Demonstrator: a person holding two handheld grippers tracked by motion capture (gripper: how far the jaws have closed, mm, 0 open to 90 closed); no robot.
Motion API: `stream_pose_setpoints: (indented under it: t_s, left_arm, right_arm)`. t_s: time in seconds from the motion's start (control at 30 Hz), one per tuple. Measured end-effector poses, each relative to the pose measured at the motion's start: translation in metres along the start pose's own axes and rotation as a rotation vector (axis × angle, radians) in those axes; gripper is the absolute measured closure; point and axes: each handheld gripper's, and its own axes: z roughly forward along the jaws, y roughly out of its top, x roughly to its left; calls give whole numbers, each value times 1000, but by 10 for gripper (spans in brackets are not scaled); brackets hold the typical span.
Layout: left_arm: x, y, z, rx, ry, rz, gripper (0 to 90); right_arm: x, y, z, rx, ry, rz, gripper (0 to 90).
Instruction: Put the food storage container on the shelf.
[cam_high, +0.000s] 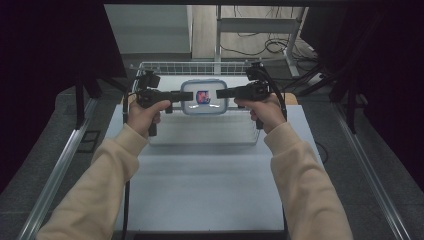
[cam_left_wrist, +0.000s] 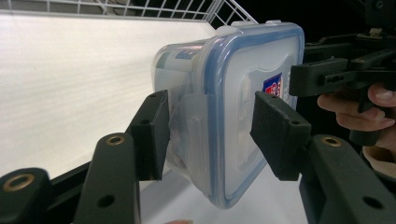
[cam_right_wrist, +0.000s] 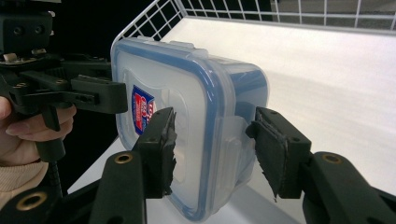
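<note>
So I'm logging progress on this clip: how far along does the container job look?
Done: both grippers are brought up to the lidded container, left gripper and right gripper each straddling a side latch flap. In hand: the jaws stand open around the flaps, not clamped. Left: the blue-rimmed lid looks seated, so unlatching or lifting it, if that is the aim, has yet to happen.

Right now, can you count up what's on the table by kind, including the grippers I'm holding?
Clear container with blue-rimmed lid: 1
Wire basket: 1
Handheld grippers, left gripper and right gripper: 2
Total: 4
</note>
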Motion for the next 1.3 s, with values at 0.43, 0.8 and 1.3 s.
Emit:
stream_pose_setpoints:
  t_s: [0.43, 0.8, 1.3]
  left_arm:
    - [15, 25, 15, 15, 18, -21, 476]
    - [33, 28, 25, 6, 5, -89, 485]
    - [61, 37, 38, 32, -58, -254, 472]
  right_arm:
    - [-21, 19, 12, -3, 10, 44, 490]
    - [-42, 26, 27, 19, 37, 126, 486]
    - [-60, 41, 42, 79, 18, 307, 467]
